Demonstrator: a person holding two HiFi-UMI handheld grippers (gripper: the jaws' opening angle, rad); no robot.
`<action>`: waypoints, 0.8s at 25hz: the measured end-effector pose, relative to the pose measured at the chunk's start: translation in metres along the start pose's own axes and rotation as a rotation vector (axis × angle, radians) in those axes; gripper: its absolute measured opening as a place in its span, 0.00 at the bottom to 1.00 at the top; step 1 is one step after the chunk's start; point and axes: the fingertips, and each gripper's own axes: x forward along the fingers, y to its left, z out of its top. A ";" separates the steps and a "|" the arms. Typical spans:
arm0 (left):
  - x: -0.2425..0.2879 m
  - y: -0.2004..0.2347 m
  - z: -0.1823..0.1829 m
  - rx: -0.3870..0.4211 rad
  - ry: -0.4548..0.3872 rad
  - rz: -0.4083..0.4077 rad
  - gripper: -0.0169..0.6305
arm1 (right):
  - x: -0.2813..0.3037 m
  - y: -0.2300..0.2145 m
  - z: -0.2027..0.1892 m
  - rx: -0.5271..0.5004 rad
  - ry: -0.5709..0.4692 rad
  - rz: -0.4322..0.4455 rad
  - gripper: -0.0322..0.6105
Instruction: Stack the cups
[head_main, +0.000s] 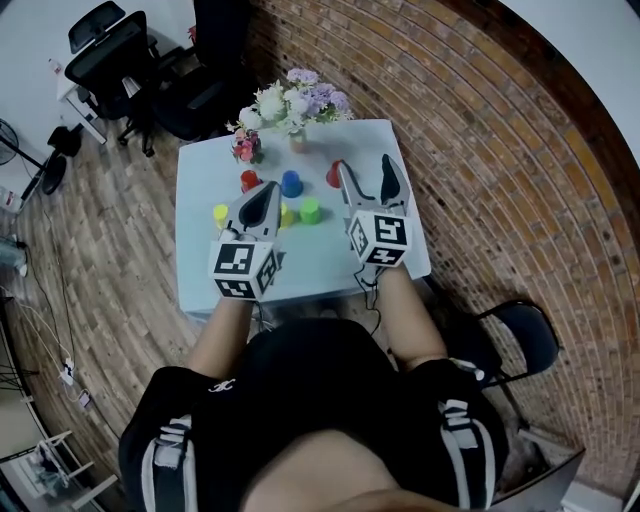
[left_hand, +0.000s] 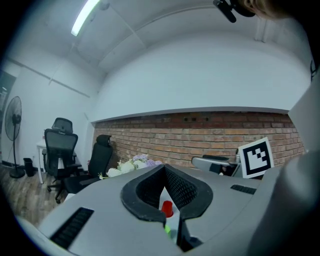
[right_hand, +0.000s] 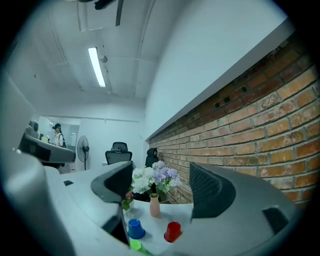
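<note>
Hovering over the desk (head_main: 195, 170), the left tongs (head_main: 268, 192) are sitting shut and empty, and the right tongs (head_main: 368, 172) are gaping, empty. Ahead are standing two red cups (head_main: 249, 180), two yellow cups (head_main: 220, 213), one blue cup (head_main: 291, 183) and one green cup (head_main: 310, 210).

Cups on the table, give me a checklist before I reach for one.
1. Right gripper open, nothing between its jaws: ok.
2. Left gripper ready to grasp: not ok, shut and empty.
3. Small red plastic cup ahead of the right gripper, clear of neighbours: ok.
4. Small blue plastic cup standing alone on the pale table: ok.
5. Room to the pink vase of flowers behind: cannot tell.
</note>
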 end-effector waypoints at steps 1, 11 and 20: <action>0.001 0.001 -0.002 -0.002 0.008 0.005 0.03 | 0.008 -0.003 -0.009 -0.006 0.020 -0.005 0.58; 0.013 0.024 -0.043 -0.045 0.112 0.086 0.03 | 0.076 -0.017 -0.135 0.017 0.282 0.042 0.58; 0.039 0.060 -0.075 -0.070 0.189 0.134 0.03 | 0.113 -0.029 -0.272 0.029 0.604 0.077 0.58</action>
